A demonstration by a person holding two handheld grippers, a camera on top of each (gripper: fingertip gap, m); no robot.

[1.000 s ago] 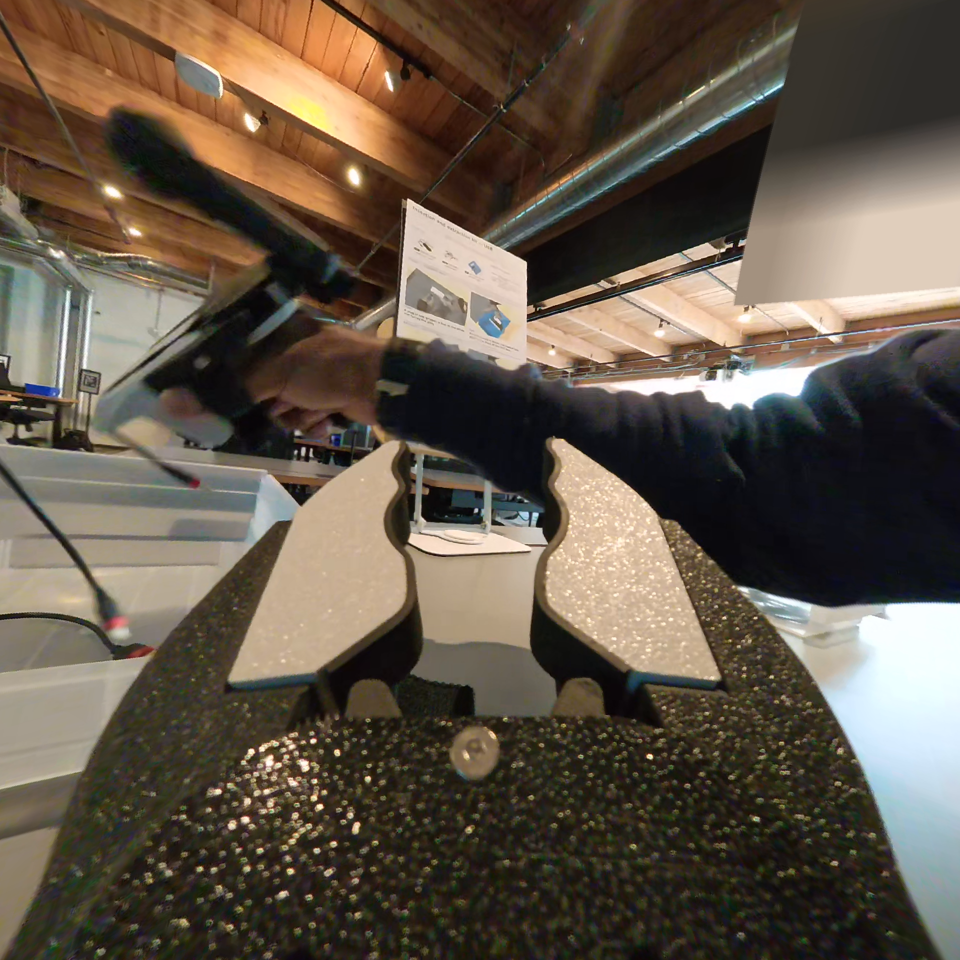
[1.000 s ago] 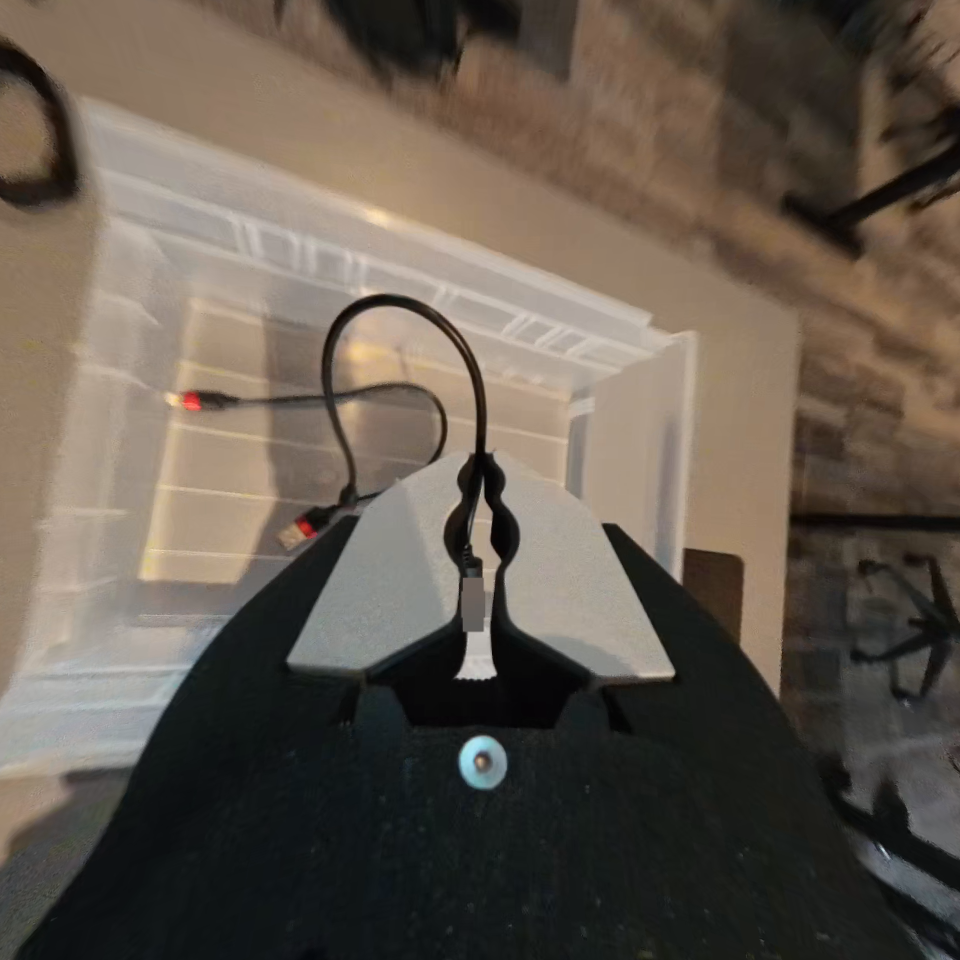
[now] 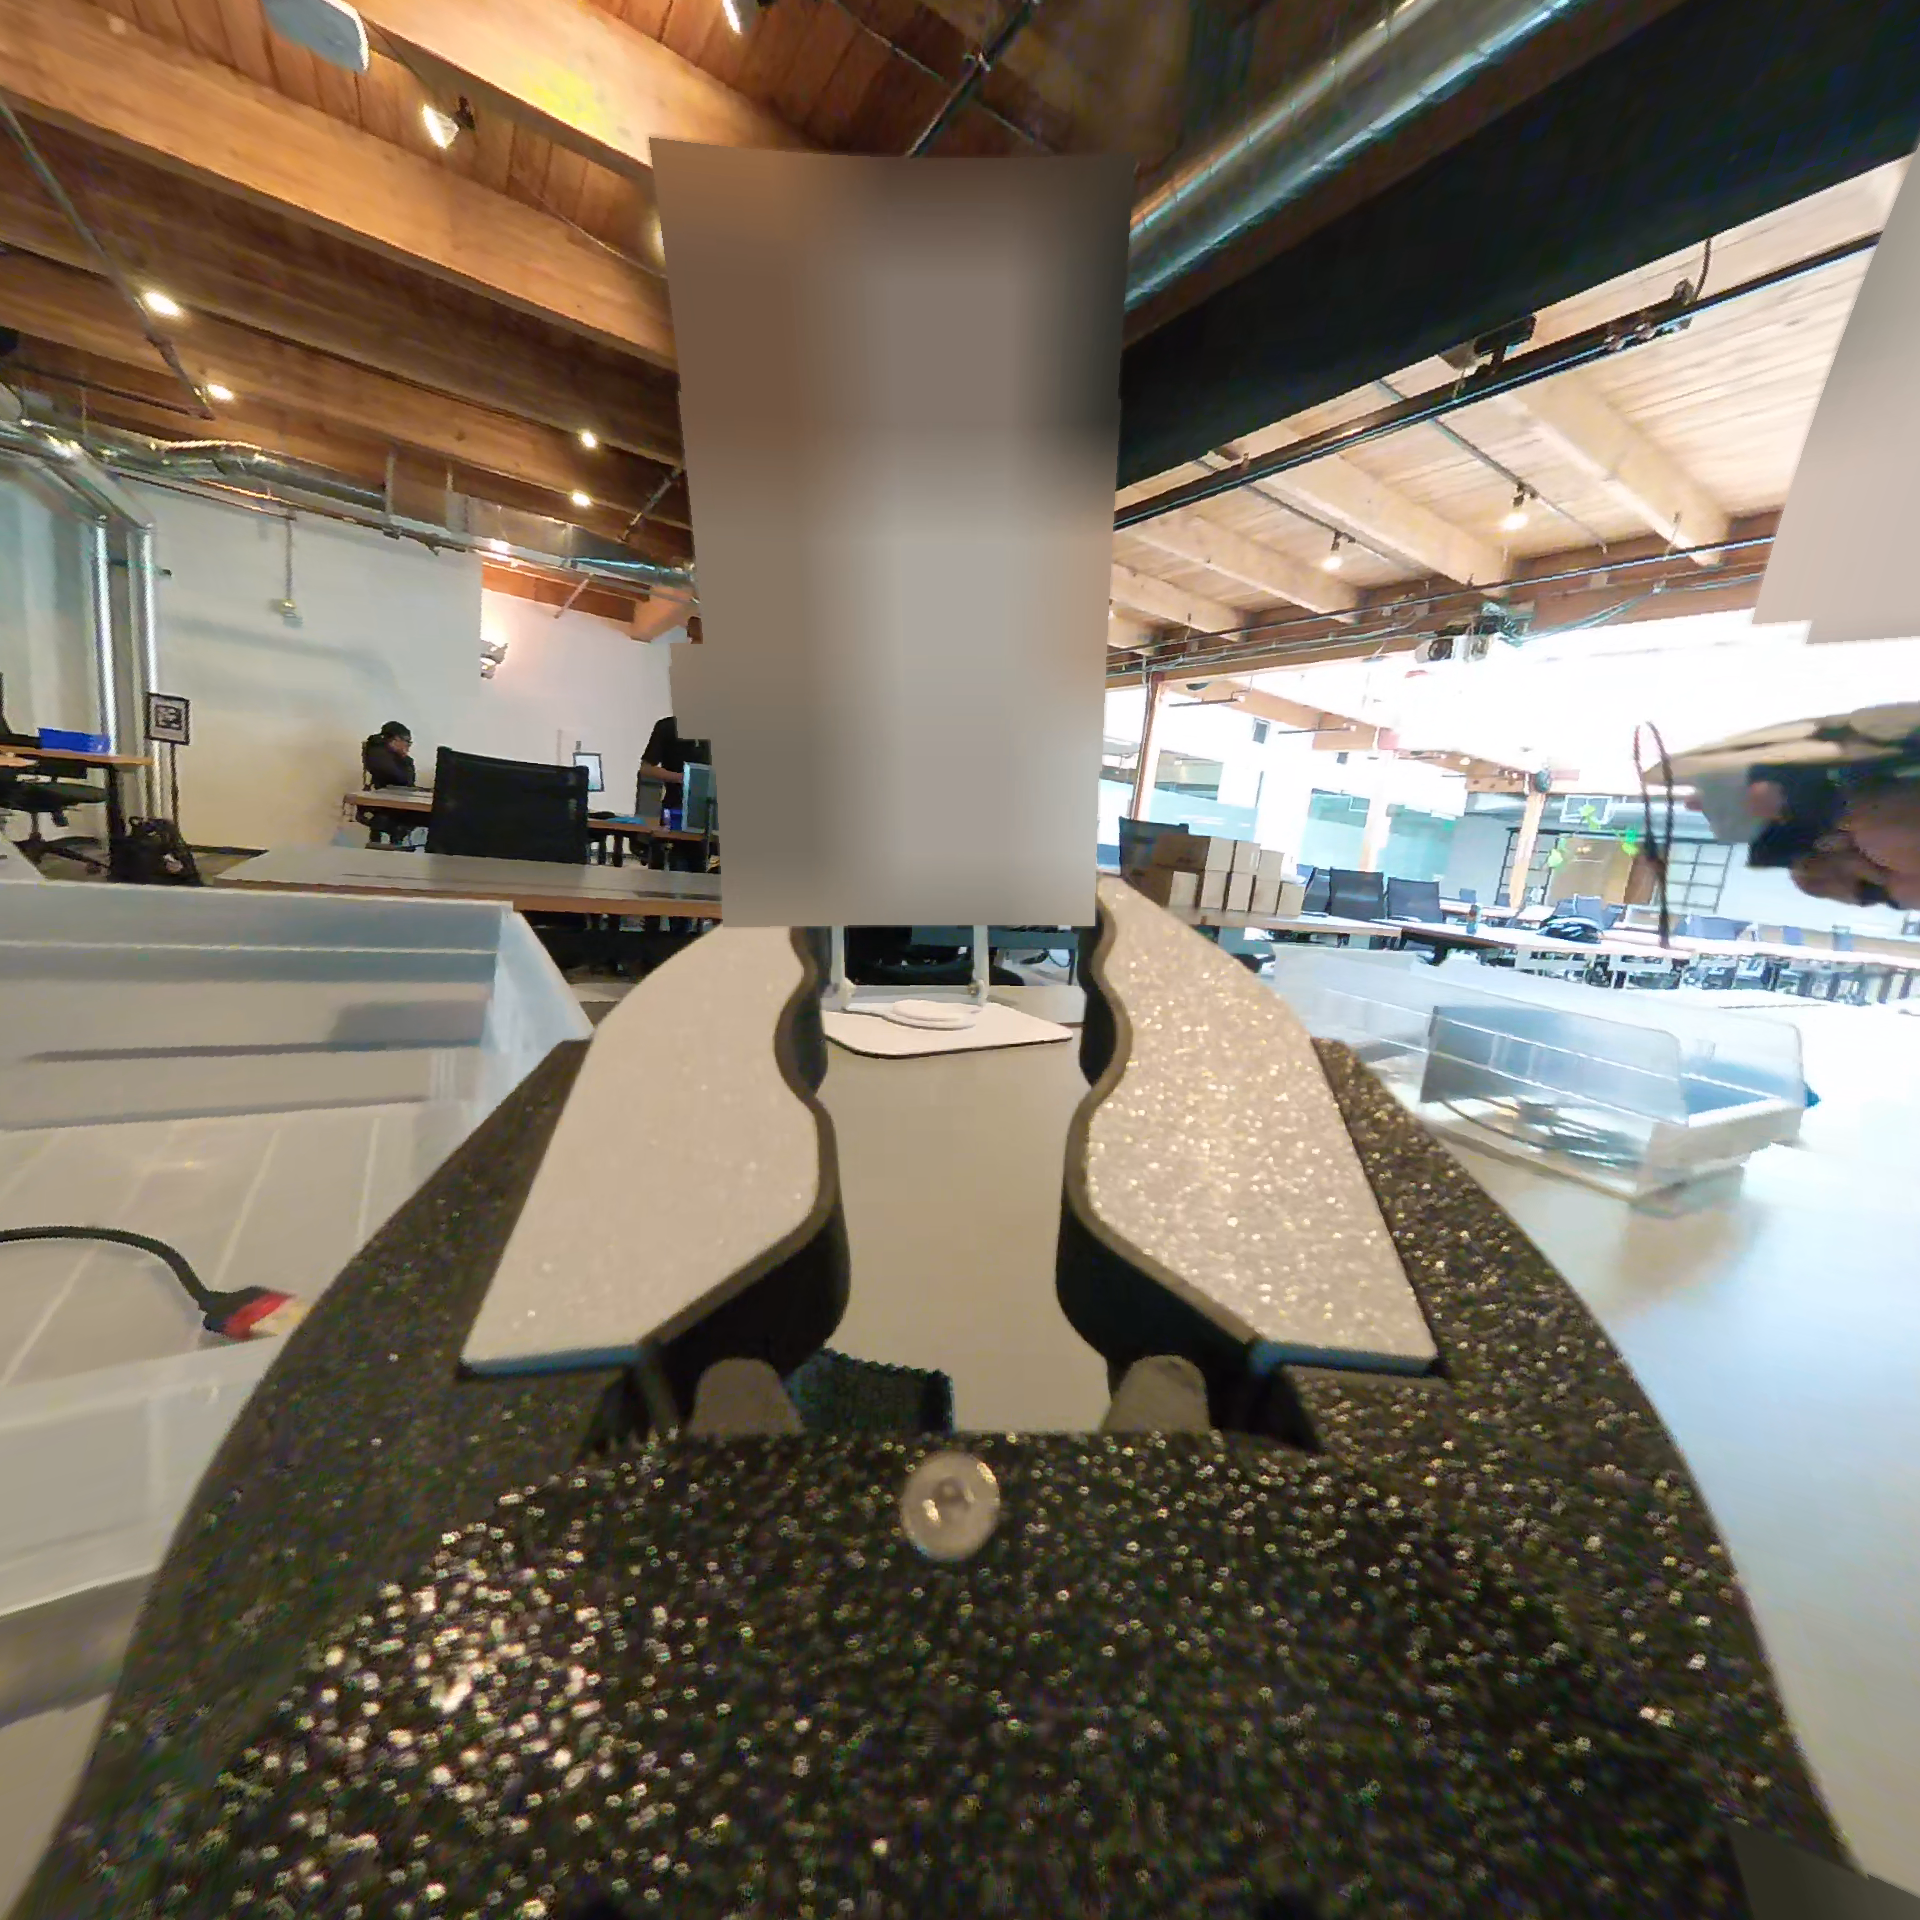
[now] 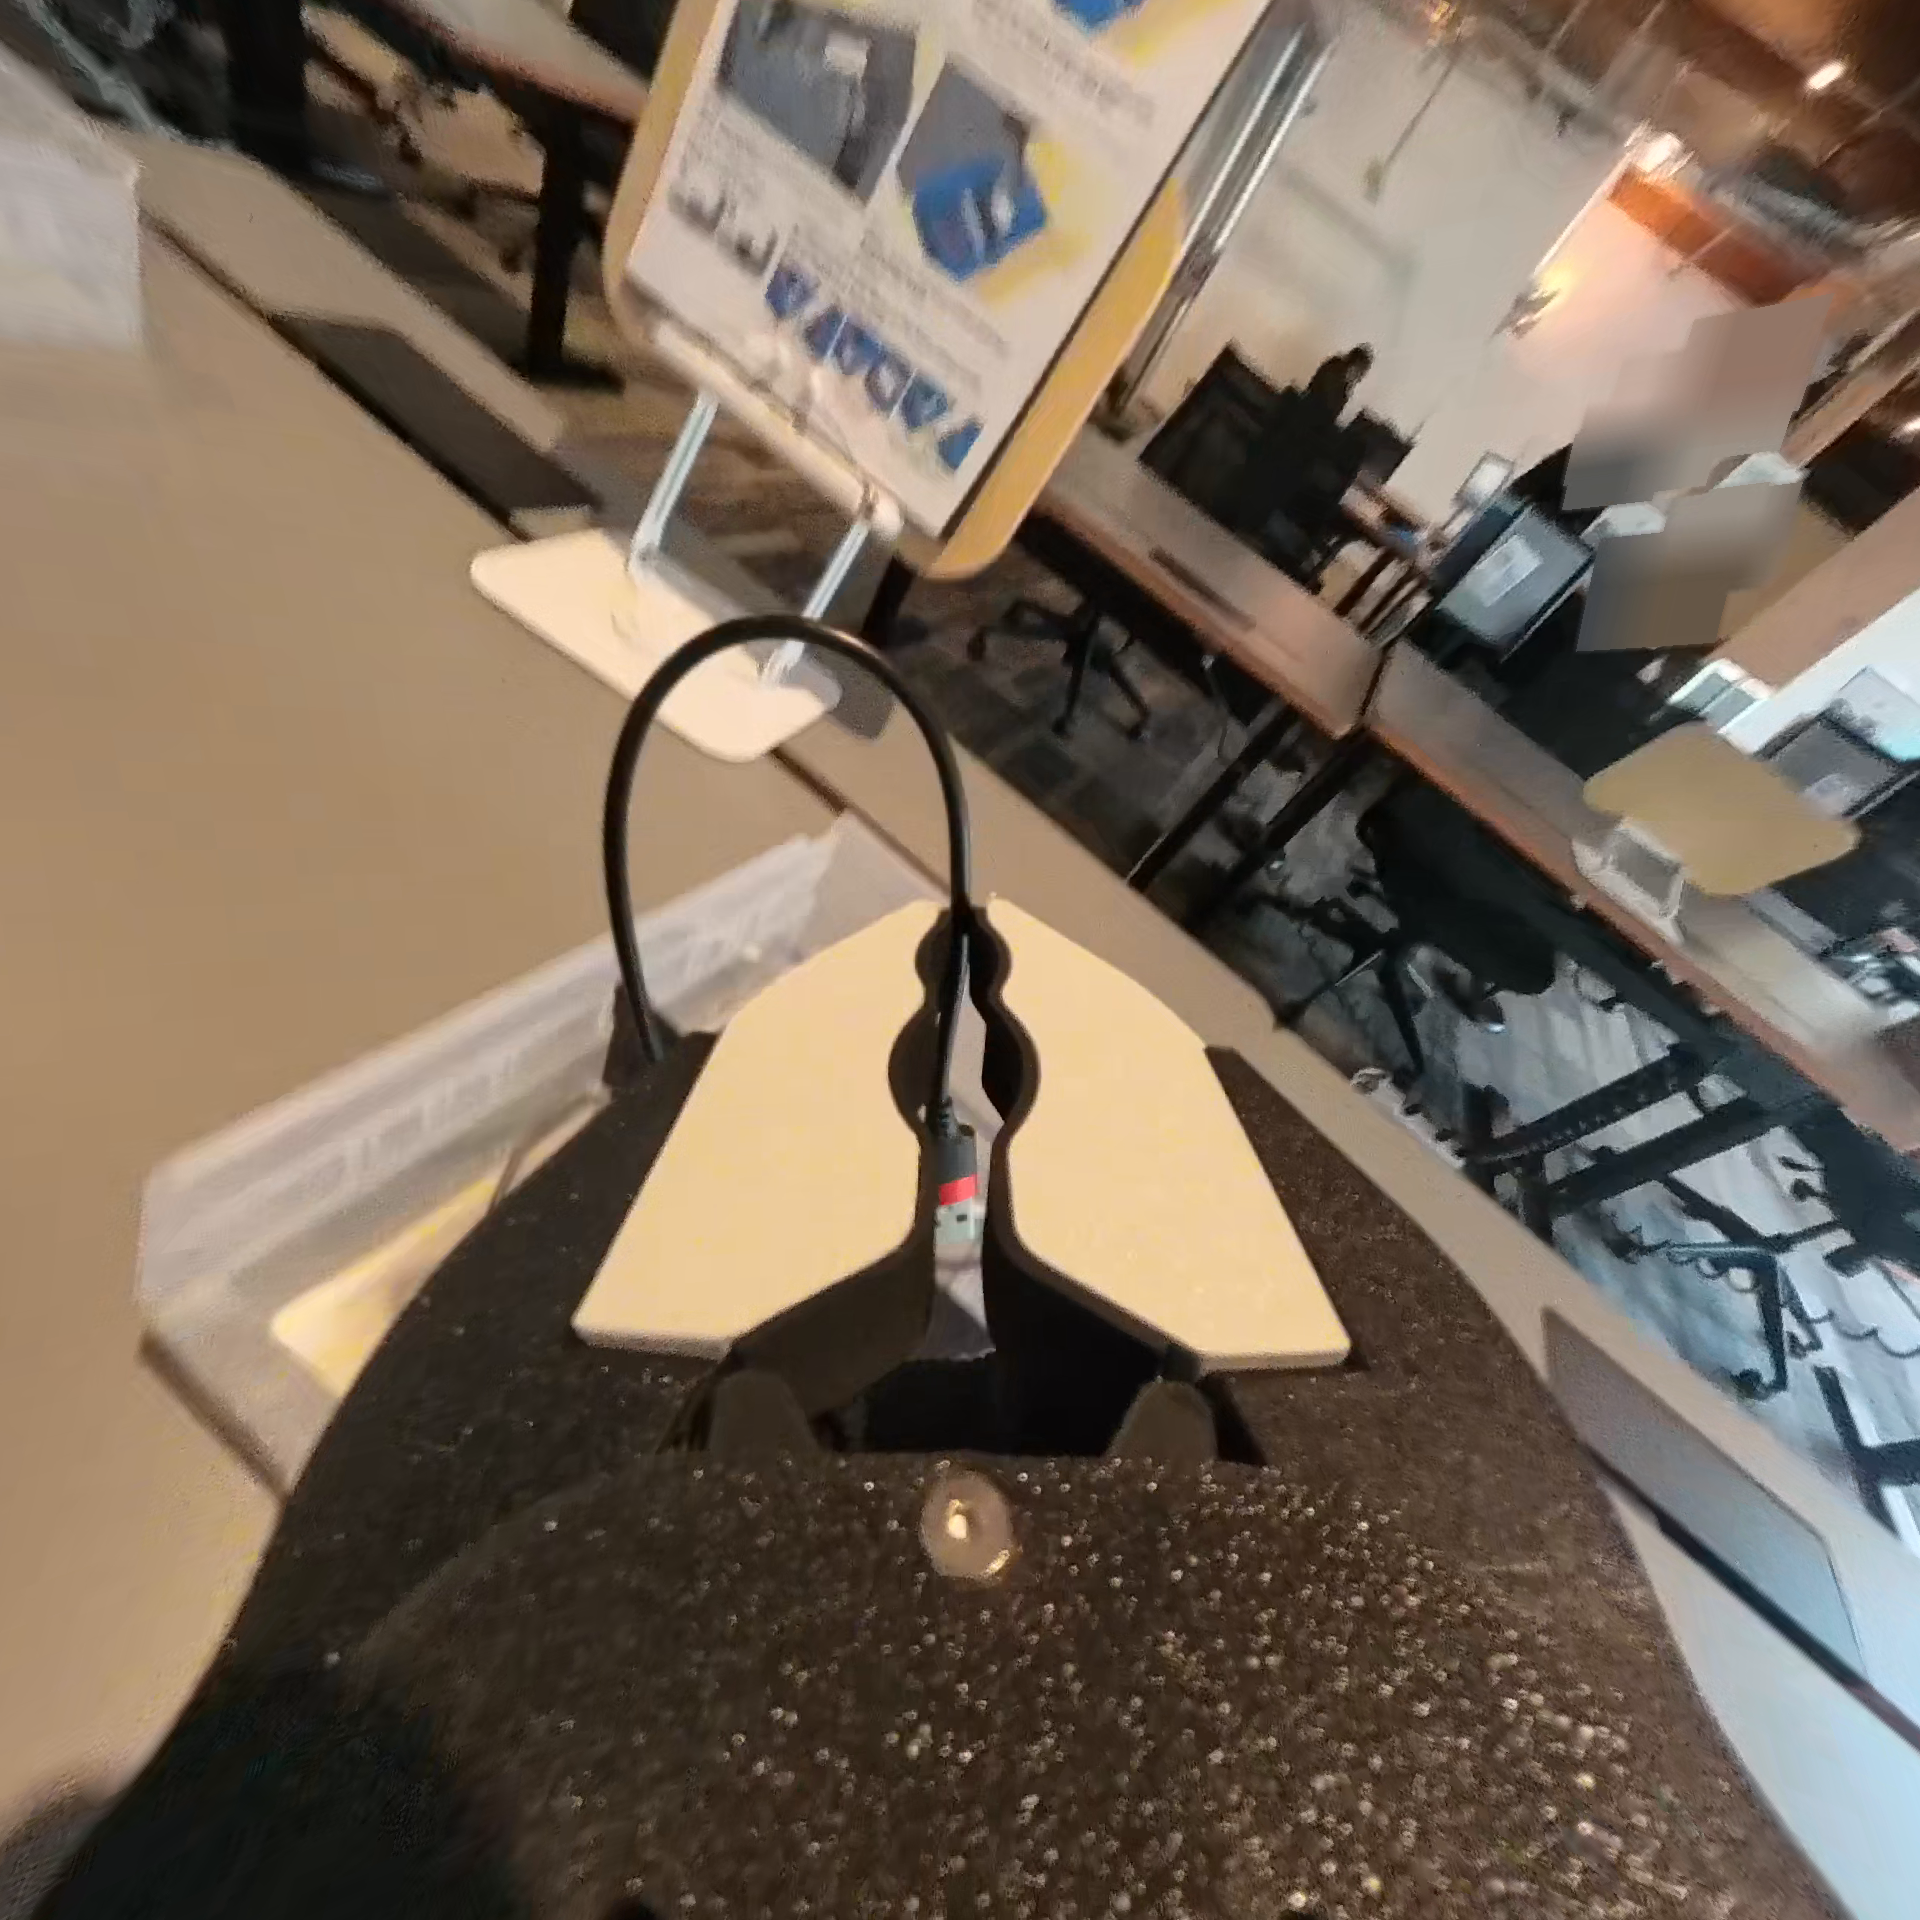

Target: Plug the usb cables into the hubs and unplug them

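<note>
My right gripper (image 4: pixel 966 920) is shut on a black USB cable (image 4: pixel 781 636). The cable loops up in front of the fingers, and its red-banded plug (image 4: pixel 958 1195) sits between the jaws, pointing back at the camera. In the left wrist view this gripper (image 3: pixel 1792 805) shows at the far right, held in the air with the cable (image 3: pixel 1660 831) hanging from it. My left gripper (image 3: pixel 951 935) is open and empty, low over the table. Another black cable with a red plug (image 3: pixel 247 1311) lies in the white bin (image 3: pixel 239 997) on the left. I cannot make out a hub.
A clear plastic tray (image 3: pixel 1605 1081) stands on the table to the right. A sign on a white stand (image 4: pixel 883 208) is at the table's far edge, with its base (image 3: pixel 951 1023) ahead of my left gripper. A clear bin (image 4: pixel 416 1039) lies below my right gripper. Desks and chairs are beyond. The gap from one gripper's tips to the other's is roughly 65 cm.
My right gripper has lifted the cable out of the left bin and swung to the right; its arm no longer crosses the left wrist view. My left gripper stays open.
</note>
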